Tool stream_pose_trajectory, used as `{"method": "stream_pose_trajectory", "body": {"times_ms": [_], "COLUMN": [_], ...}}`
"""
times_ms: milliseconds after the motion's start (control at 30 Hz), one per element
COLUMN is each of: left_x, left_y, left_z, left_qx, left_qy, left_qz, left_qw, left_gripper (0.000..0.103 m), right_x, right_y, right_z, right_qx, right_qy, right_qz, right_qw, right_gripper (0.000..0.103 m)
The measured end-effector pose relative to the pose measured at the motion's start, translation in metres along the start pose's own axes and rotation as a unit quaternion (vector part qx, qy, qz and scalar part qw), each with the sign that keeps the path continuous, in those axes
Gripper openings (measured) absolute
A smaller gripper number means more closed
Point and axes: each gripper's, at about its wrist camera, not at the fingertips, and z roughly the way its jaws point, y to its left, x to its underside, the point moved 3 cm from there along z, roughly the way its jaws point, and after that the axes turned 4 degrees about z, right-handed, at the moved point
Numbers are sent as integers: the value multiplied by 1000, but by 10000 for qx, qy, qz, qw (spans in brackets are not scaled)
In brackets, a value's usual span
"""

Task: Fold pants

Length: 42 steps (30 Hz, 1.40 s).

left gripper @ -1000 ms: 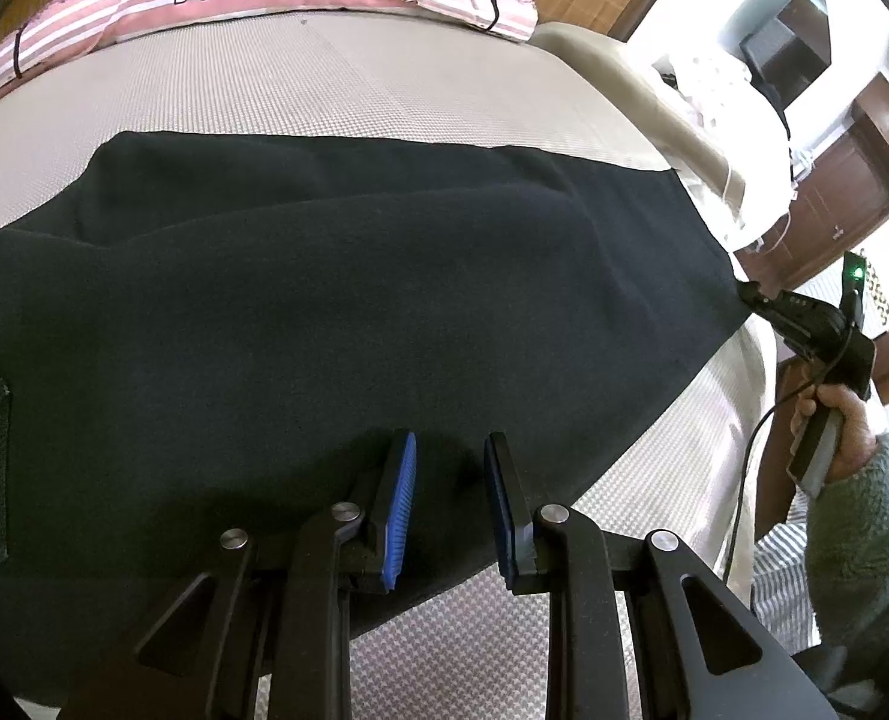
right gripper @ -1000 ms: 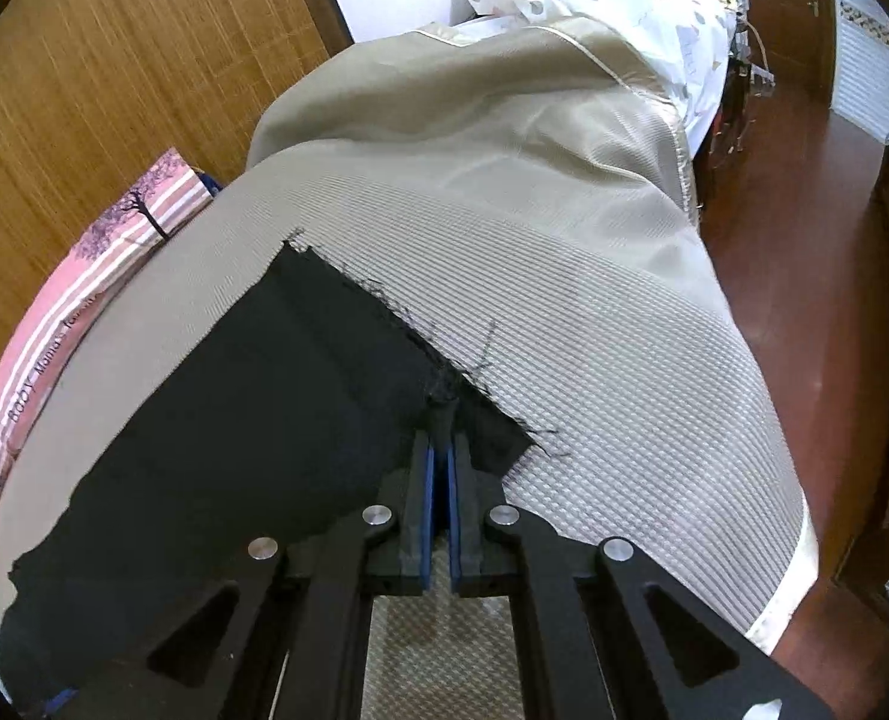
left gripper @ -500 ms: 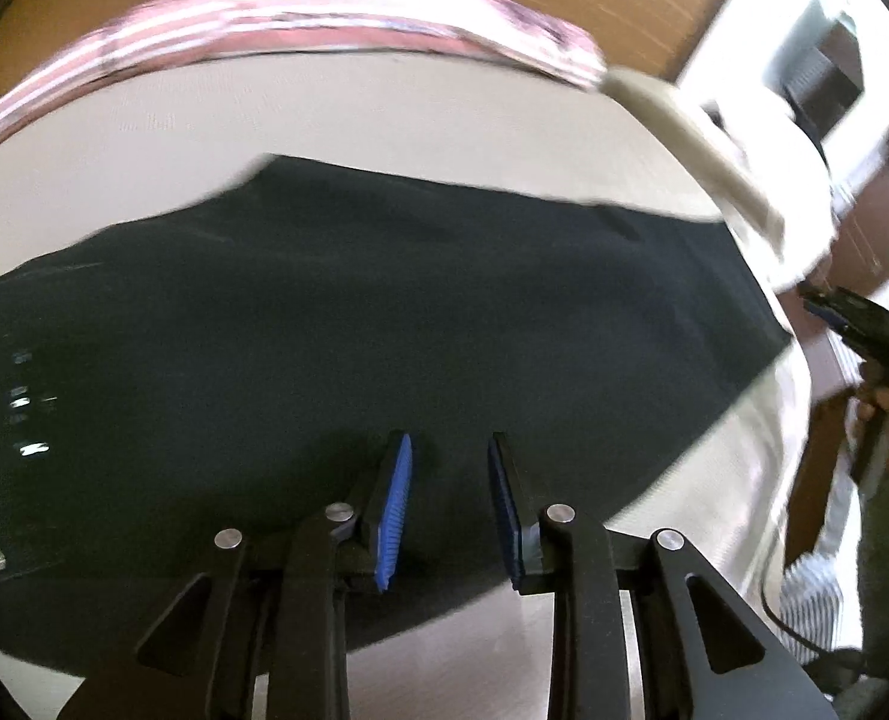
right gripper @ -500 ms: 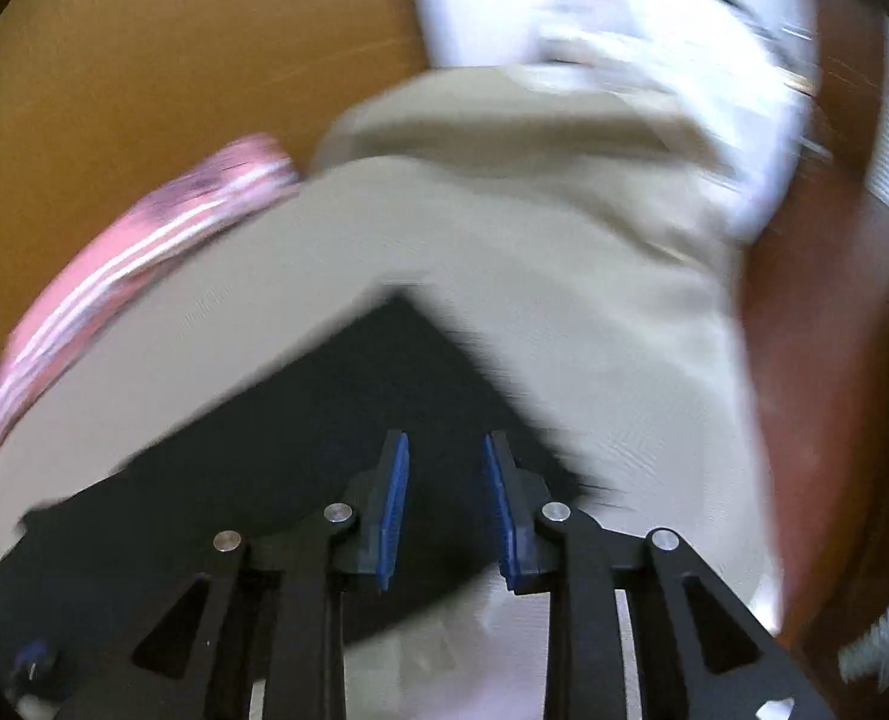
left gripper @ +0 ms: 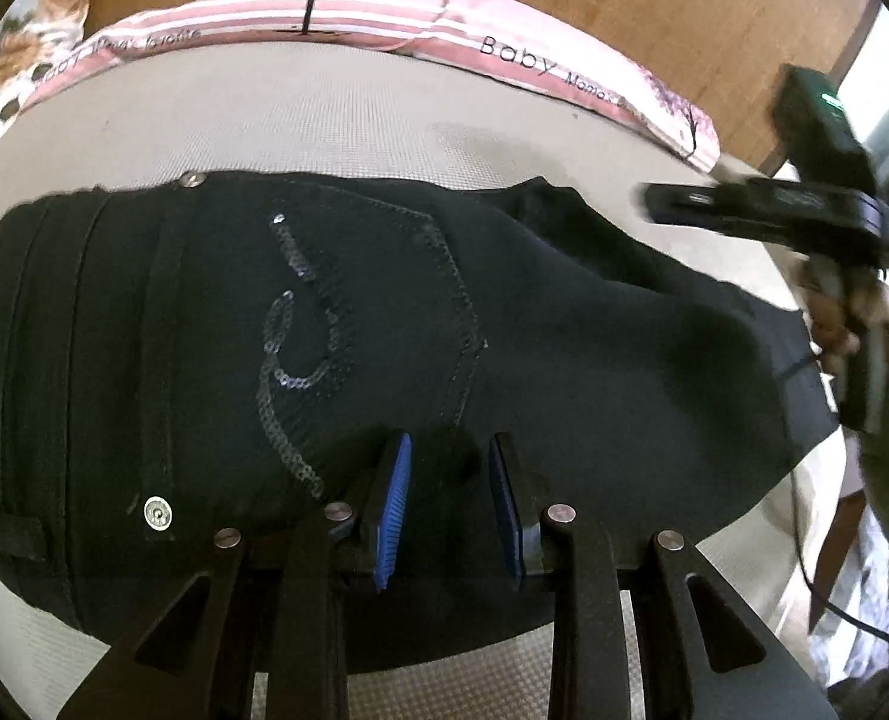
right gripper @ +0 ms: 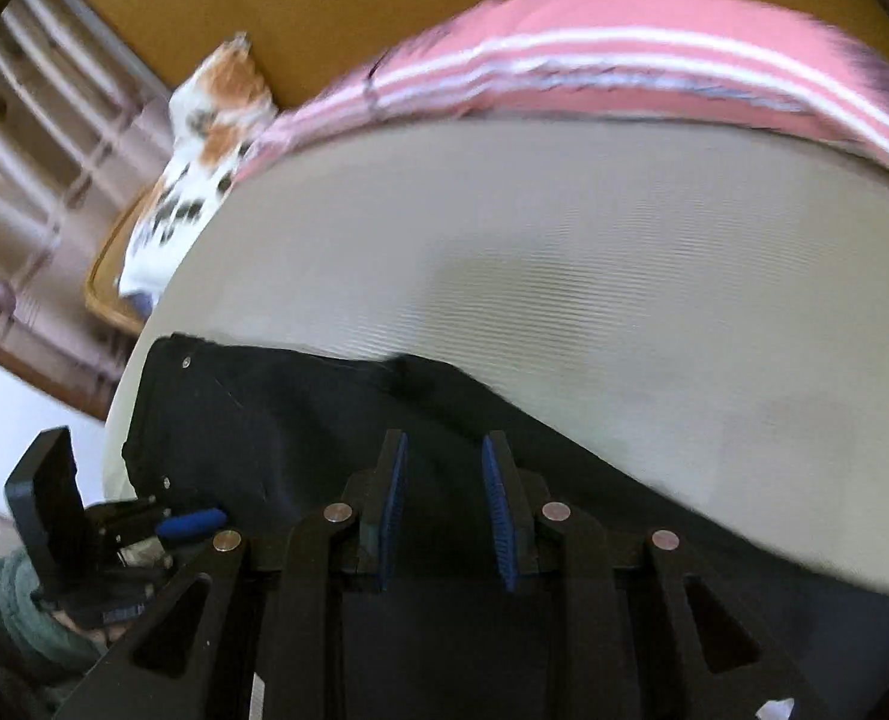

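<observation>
**Both grippers empty above the pants, waistband end nearest the left**

The left gripper point(left gripper: 449, 504) hangs over the black pants point(left gripper: 564, 360) with its blue pads parted and nothing between them; dark cloth lies under the gap, not pinched. The right gripper point(right gripper: 444, 510) is likewise released, pads apart, over the same cloth but further toward the leg side.

The pants lie flat on the bed point(left gripper: 324, 120), long axis running across the left wrist view: waistband at the left edge, legs trailing off to the right, where the right gripper point(left gripper: 774, 210) shows with the hand under it. So the left gripper is nearer the waist, the right nearer the legs; a fold along the length would probably bring one end to the other.

The cloth is a matte, heavy-looking black weave. A back pocket point(left gripper: 360, 312) carries a sequinned curl, with metal rivets point(left gripper: 158, 516) at its corners. The bed cover is a pale, finely ribbed mat; a pink striped pillow point(left gripper: 384, 18) lies along its far side against a wooden board.
</observation>
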Motion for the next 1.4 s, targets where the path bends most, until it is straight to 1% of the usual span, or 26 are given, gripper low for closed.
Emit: {"method": "stream_pose_trajectory", "body": {"times_ms": [100,200,267,300,400,467,500,567,600,667,700,733,767,800,833,900,967,1033,1100,1200,1233,1300,1400], "left_x": [3,8,11,11,11,10,11,12,12,14,14,13,11,9,6,-1,-12,-25,-39,-60,-65,-75,-90], "left_y": [8,17,17,17,17,17,17,19,19,19,18,17,16,14,12,2,-12,-30,-49,-76,-84,-94,-99], "left_z": [-1,-4,-6,-6,-7,-6,-6,-7,-8,-9,-9,-10,-11,-12,-13,-21,-28,-31,-25,0,9,29,59], "left_qx": [174,366,422,435,439,457,468,466,454,438,424,398,368,308,228,122,87,182,266,405,439,622,622], "left_qy": [-5,-33,-59,-65,-90,-117,-130,-143,-149,-146,-129,-86,-44,-1,13,-108,-260,-393,-446,-398,-338,-188,-5], "left_qz": [-119,-262,-272,-289,-269,-276,-283,-268,-248,-232,-204,-188,-219,-254,-241,9,305,639,965,1405,1457,1490,1537], "left_qw": [9998,9990,9987,9986,9986,9985,9984,9985,9986,9987,9988,9990,9991,9992,9994,9999,9992,9970,9940,9885,9878,9867,9862], "left_gripper": [28,28,28,28,28,28,28,28,28,28,28,28,28,28,28,28,29,31,33,33,33,33,33], "right_x": [-10,-13,-18,-21,-28,-30,-30,-25,-24,-24,-25,-25,-26,-26,-25,-20,-11,4,19,45,54,63,75], "right_y": [13,18,22,24,25,21,20,23,24,25,25,24,23,22,21,19,13,2,-10,-30,-39,-49,-66], "right_z": [36,55,57,53,49,55,60,73,75,74,71,67,61,52,37,12,-17,-42,-56,-67,-69,-69,-65], "right_qx": [-296,-339,-516,-562,-315,-134,-20,371,460,494,483,505,574,591,569,509,711,867,1115,1528,1629,1709,1908], "right_qy": [407,582,533,465,229,114,115,39,-38,-95,-119,-162,-226,-333,-542,-822,-1091,-1224,-1240,-1152,-1102,-1049,-954], "right_qz": [-39,-84,-47,-59,-154,-77,-136,-401,-509,-450,-412,-370,-285,-214,-130,-76,-62,-7,82,170,241,384,555], "right_qw": [9987,9977,9972,9973,9991,9998,9998,9985,9976,9977,9979,9979,9977,9975,9968,9953,9915,9887,9860,9814,9802,9789,9754], "right_gripper": [27,29,13,13,9,8,8,8,8,11,13,24,31,40,41,41,41,41,41,41,41,41,41]}}
